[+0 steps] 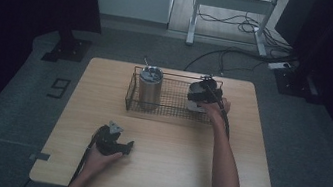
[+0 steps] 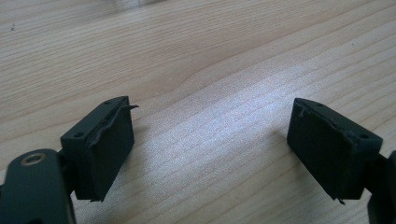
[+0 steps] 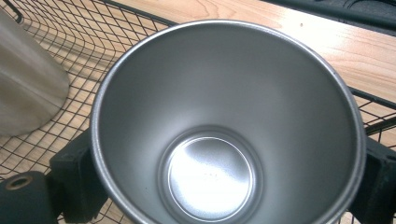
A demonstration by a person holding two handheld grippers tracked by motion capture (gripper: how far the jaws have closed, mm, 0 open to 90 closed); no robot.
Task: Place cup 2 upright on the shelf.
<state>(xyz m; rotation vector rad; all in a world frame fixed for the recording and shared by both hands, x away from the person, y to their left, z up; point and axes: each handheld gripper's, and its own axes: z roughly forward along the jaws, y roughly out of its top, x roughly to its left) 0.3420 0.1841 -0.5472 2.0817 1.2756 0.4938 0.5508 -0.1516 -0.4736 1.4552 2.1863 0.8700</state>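
Note:
A wire basket (image 1: 167,111) stands at the back middle of the wooden table (image 1: 167,169). In its left end a tall steel tumbler (image 1: 149,87) stands upright. My right gripper (image 1: 201,95) reaches into the basket's right end and is shut on a wide steel cup (image 1: 196,106). In the right gripper view the cup (image 3: 224,93) is upright and empty, with a black finger (image 3: 77,182) against each side of it and the tumbler (image 3: 28,93) at the left. My left gripper (image 1: 119,145) rests low on the table near the front, open (image 2: 212,116) over bare wood.
The basket's mesh floor (image 3: 93,37) lies under the cup. Beyond the table are a dark floor, a white desk frame (image 1: 232,2) and loose cables (image 1: 231,58). The right forearm (image 1: 226,164) crosses the table's right half.

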